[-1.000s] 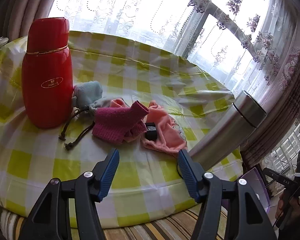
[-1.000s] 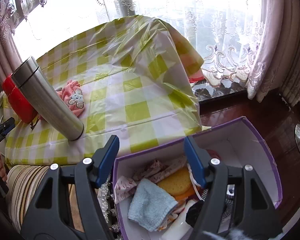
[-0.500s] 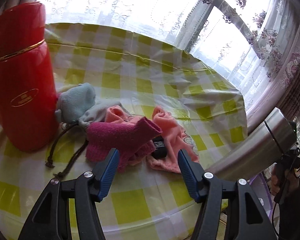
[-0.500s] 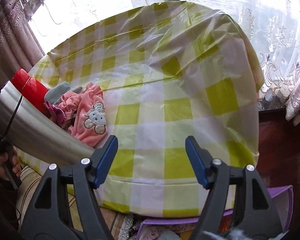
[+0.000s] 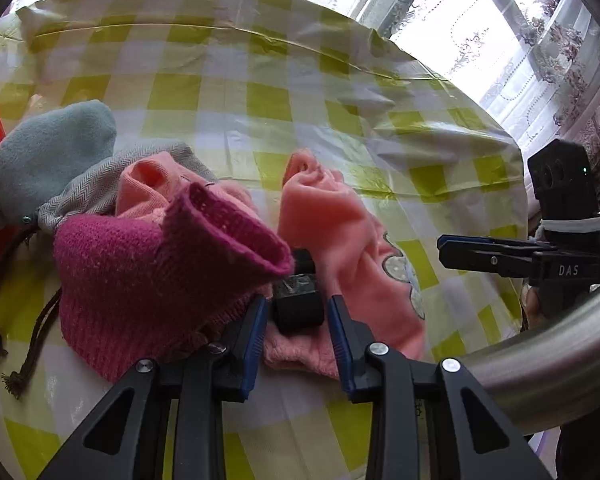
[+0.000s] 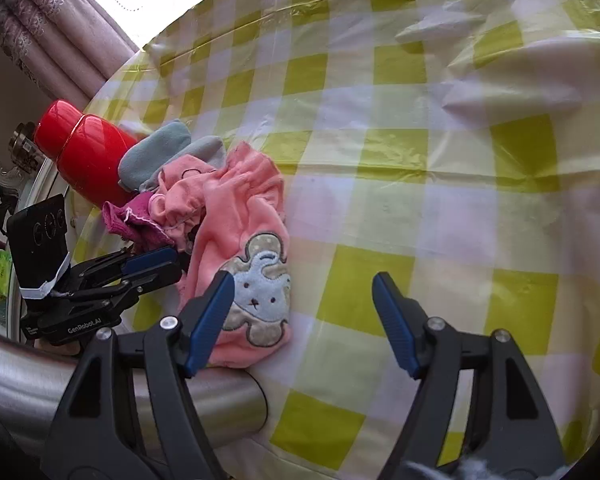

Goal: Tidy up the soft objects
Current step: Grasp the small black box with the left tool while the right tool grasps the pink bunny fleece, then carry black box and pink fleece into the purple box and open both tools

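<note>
Left tool (image 5: 297, 322) is low over the pile w/ jaws closing; a small black block (image 5: 298, 304) sits between the blue pads, and I cannot tell if the pads press it yet, a thin gap seems to show on both sides. The left pad is touching the edge of the magenta knit piece (image 5: 156, 280). Right tool (image 6: 302, 320) is wide apart and holds nothing; its left pad hangs over the pink cloth w/ mouse patch (image 6: 244, 264), its right pad over bare checked cover.

The soft things lie in one heap on the bench (image 6: 440, 160), near the red flask (image 6: 84, 152): the magenta knit in front, the pink cloth beside it to the right, one more pink piece (image 5: 148, 188) behind, then a grey-blue drawstring pouch (image 5: 48, 160) w/ brown cords against the flask. A steel flask (image 6: 112, 396) lies tilted at the bench edge, just beside the pink cloth.

Handling, my judgement: all are light, limp fabrics, not fragile, they will sag and may drag a neighbour along. Better to pinch a thick fold or the cuff, approx. in the middle of one piece. The black block is hard, prob. not a soft item, and it may be caught in the cloth
</note>
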Demonstrator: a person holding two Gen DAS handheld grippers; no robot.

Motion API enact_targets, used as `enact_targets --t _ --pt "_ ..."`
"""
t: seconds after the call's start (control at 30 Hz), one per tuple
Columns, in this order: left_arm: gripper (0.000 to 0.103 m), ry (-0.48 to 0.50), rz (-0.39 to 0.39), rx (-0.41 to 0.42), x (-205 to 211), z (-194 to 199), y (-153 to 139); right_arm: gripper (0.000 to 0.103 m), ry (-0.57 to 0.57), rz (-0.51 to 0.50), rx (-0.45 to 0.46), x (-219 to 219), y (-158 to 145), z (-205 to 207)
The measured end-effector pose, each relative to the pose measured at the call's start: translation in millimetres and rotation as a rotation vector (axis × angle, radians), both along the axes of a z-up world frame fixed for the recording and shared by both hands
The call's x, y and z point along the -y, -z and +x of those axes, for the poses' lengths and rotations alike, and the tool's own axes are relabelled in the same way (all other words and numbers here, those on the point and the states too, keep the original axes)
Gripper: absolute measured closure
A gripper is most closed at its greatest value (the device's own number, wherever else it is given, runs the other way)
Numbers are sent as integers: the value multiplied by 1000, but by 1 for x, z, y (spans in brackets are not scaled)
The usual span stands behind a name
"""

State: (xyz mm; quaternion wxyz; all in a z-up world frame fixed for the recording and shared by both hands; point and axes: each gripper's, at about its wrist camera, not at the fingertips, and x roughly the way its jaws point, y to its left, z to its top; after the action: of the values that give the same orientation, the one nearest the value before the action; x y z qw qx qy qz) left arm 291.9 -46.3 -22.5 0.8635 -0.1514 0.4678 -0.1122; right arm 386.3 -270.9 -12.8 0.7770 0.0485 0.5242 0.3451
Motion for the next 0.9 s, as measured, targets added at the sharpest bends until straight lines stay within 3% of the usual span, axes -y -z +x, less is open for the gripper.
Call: enact_targets --t 0.13,0.3,0.5,0.53,0.57,0.6,0.7,0.9 --pt "70 12 -10 -23 4 9 8 26 -58 44 -51 -19 7 18" --pt "71 15 8 -21 8 15 11 25 -138 21 -129 -41 25 31" --pt "72 27 -3 1 9 15 11 24 -204 35 -127 -56 27 32" --pt "73 27 -5 4 10 16 10 36 -222 44 -135 -59 28 31" --pt "73 24 -6 9 10 16 10 62 -244 63 -158 -62 30 29" --pt "73 23 -6 16 10 15 8 71 -249 62 -161 -64 31 28" --pt "73 18 -11 47 9 13 1 83 -262 54 -99 -63 26 18" --pt "73 -7 2 112 4 -2 -20 88 -108 36 27 -33 5 5"
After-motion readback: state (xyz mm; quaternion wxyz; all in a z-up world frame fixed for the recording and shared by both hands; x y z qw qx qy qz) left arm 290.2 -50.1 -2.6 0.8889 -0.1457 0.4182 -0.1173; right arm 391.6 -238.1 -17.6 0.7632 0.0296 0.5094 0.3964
